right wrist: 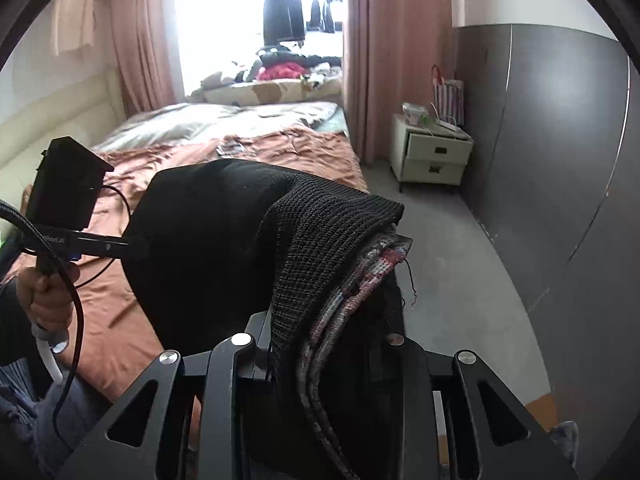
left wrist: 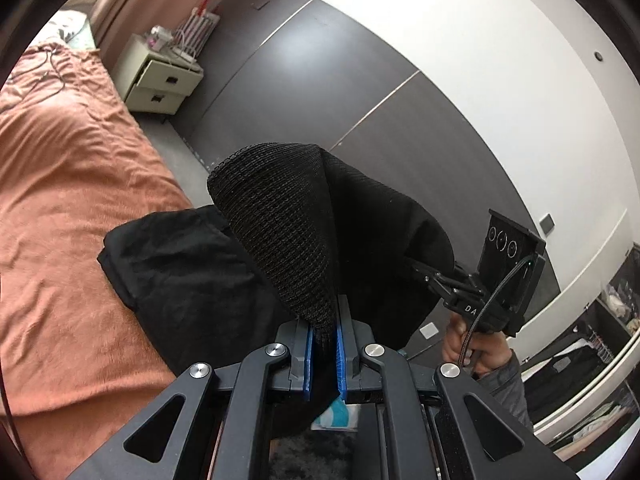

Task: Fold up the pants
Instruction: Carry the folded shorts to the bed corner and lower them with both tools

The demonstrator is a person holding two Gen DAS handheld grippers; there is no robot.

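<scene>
Pants (left wrist: 280,220) hang above the bed (left wrist: 60,200), pinched by left tool (left wrist: 325,344) and right tool (right wrist: 320,344), both angled downward.

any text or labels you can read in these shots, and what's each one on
"DA": white letters on the right gripper, on its black body near the handle; the rest is cut off by a cable.
White print on the left gripper, along its black arm: too blurred to read.
Nothing else legible.
</scene>
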